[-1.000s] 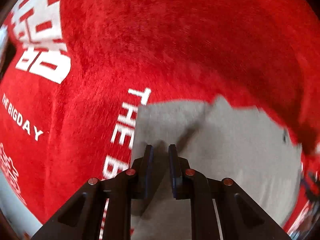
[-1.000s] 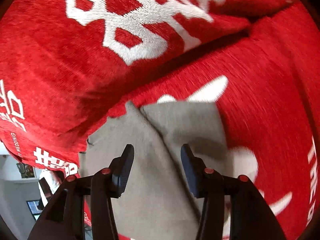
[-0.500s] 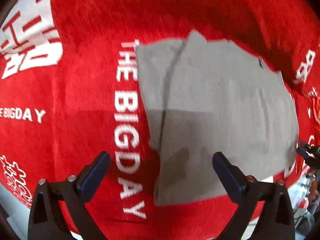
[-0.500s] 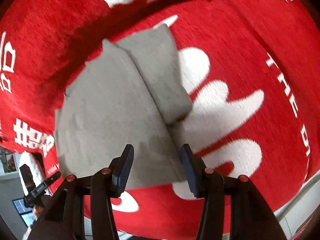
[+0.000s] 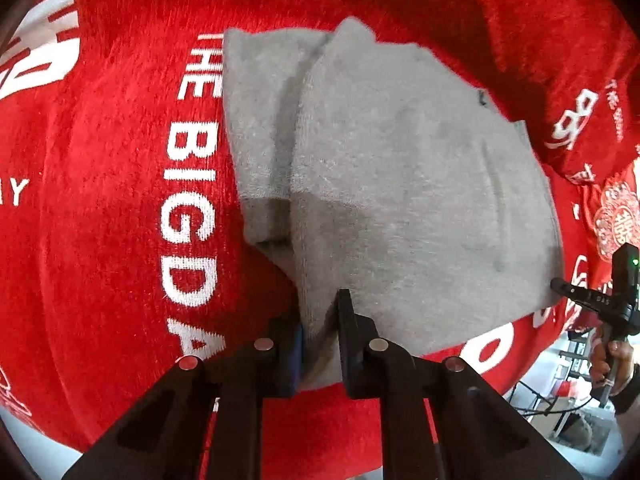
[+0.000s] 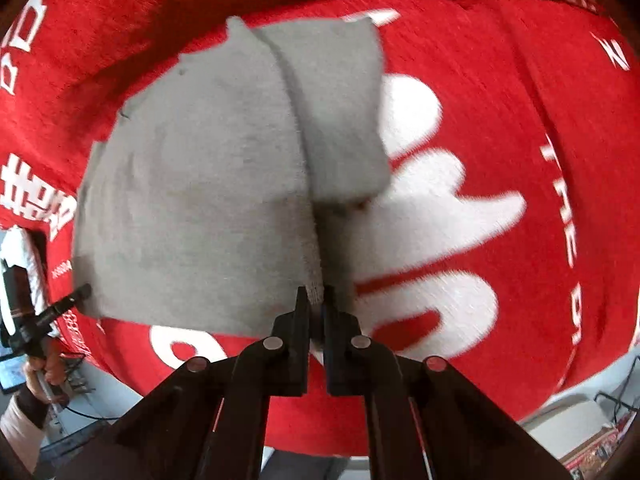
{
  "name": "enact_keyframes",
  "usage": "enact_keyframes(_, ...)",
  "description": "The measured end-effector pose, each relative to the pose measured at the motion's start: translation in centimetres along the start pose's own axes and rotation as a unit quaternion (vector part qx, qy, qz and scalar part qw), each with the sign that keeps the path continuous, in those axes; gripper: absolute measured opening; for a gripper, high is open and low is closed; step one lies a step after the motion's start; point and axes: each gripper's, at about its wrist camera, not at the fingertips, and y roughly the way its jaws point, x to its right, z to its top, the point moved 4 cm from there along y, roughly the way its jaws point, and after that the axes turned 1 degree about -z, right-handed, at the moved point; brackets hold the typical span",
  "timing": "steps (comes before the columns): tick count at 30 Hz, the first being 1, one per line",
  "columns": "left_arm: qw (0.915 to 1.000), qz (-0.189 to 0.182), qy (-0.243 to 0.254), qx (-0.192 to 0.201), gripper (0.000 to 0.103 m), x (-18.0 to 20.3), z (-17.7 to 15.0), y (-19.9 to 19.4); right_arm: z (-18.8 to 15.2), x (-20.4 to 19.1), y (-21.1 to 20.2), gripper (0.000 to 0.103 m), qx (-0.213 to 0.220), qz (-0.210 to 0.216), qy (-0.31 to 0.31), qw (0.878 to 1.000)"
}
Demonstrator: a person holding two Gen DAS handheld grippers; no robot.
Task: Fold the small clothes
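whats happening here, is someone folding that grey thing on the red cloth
Yes. A person is working a handheld gripper in each hand on a small grey garment that lies on a red blanket with white lettering. The left gripper is shut on one near corner of the garment, and the right gripper is shut on the other near corner. One sleeve is already folded in. Both corners are pinched but the garment mostly lies flat.

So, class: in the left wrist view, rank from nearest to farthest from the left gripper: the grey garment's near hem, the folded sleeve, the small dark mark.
1. Near hem, clamped in the left gripper.
2. Folded sleeve, ahead, left.
3. Small dark mark, far right.
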Motion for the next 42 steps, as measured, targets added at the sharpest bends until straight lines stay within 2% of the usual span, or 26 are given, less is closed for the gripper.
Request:
enact_keyframes(3, 0.9999, 0.01, -0.001, -0.006, 0.012, -0.8, -0.7, 0.1, -0.6, 0.9, 1.7, 0.005, -0.012, -0.019, 0.006, 1.0)
enact_keyframes(9, 0.9997, 0.02, 0.001, -0.012, 0.01, -1.8, -2.3, 0.1, -0.6, 0.0, 0.5, 0.006, 0.0, -0.044, -0.003, 0.999)
enact_keyframes(12, 0.9988, 0.043, 0.018, -0.015, 0.01, -1.9, -2.7, -1.7, -0.2, -0.3, -1.9, 0.006, 0.045, -0.049, 0.026, 0.997)
enact_keyframes(14, 0.9982, 0.053, 0.027, 0.0, 0.01, -1.7, -2.5, -3.4, 0.6, -0.7, -3.4, 0.006, 0.082, -0.041, 0.035, 0.995)
enact_keyframes(16, 0.9974, 0.059, 0.035, 0.022, 0.01, -1.2, -1.2, -4.9, 1.9, -1.5, -3.7, 0.006, 0.096, -0.038, 0.035, 0.994)
enact_keyframes(19, 0.9952, 0.065, 0.045, 0.058, 0.01, 0.1, 2.3, -5.4, 5.0, -3.3, -3.0, 0.006, 0.103, -0.026, 0.034, 0.994)
enact_keyframes(25, 0.9912, 0.071, 0.037, 0.105, 0.01, 3.3, 10.4, -2.3, 9.3, -7.5, 0.0, 0.006, 0.114, -0.022, 0.017, 0.993)
enact_keyframes(28, 0.9891, 0.099, 0.019, 0.108, 0.01, 3.4, 12.9, 0.0, 10.2, -7.5, 1.5, 0.006, 0.106, -0.03, 0.024, 0.994)
enact_keyframes(32, 0.9862, 0.138, -0.013, 0.091, 0.01, 1.4, 13.9, 2.4, 10.7, -5.7, 2.0, 0.006, 0.11, -0.022, 0.068, 0.991)
enact_keyframes(33, 0.9873, 0.129, -0.022, 0.089, 0.016, 0.6, 14.0, 2.6, 10.7, -5.0, 1.9, 0.006, 0.112, -0.015, 0.086, 0.99)
enact_keyframes(34, 0.988, 0.122, -0.031, 0.09, 0.025, 0.2, 14.0, 2.5, 10.6, -4.7, 1.8, 0.006, 0.112, -0.006, 0.097, 0.989)
enact_keyframes(36, 0.9884, 0.114, -0.044, 0.089, 0.03, -0.7, 13.9, 2.0, 10.5, -4.8, 1.4, 0.006, 0.112, -0.001, 0.101, 0.989)
enact_keyframes(37, 0.9889, 0.112, -0.044, 0.086, 0.03, -1.0, 13.7, 1.6, 10.3, -5.2, 1.0, 0.012, 0.112, -0.005, 0.095, 0.989)
enact_keyframes(38, 0.9885, 0.117, -0.042, 0.086, 0.03, -1.2, 13.5, 1.2, 10.0, -5.7, 0.7, 0.014, 0.112, -0.003, 0.09, 0.99)
enact_keyframes(40, 0.986, 0.139, -0.029, 0.087, 0.03, -1.6, 13.2, 0.4, 9.3, -7.4, 0.1, 0.017, 0.109, 0.03, 0.075, 0.991)
enact_keyframes(41, 0.9862, 0.14, -0.026, 0.086, 0.03, -1.7, 13.0, 0.1, 8.5, -8.8, -0.1, 0.026, 0.103, 0.057, 0.066, 0.991)
enact_keyframes(42, 0.9868, 0.135, -0.024, 0.086, 0.03, -1.9, 12.7, -0.3, 7.6, -10.1, 0.0, 0.044, 0.095, 0.08, 0.059, 0.991)
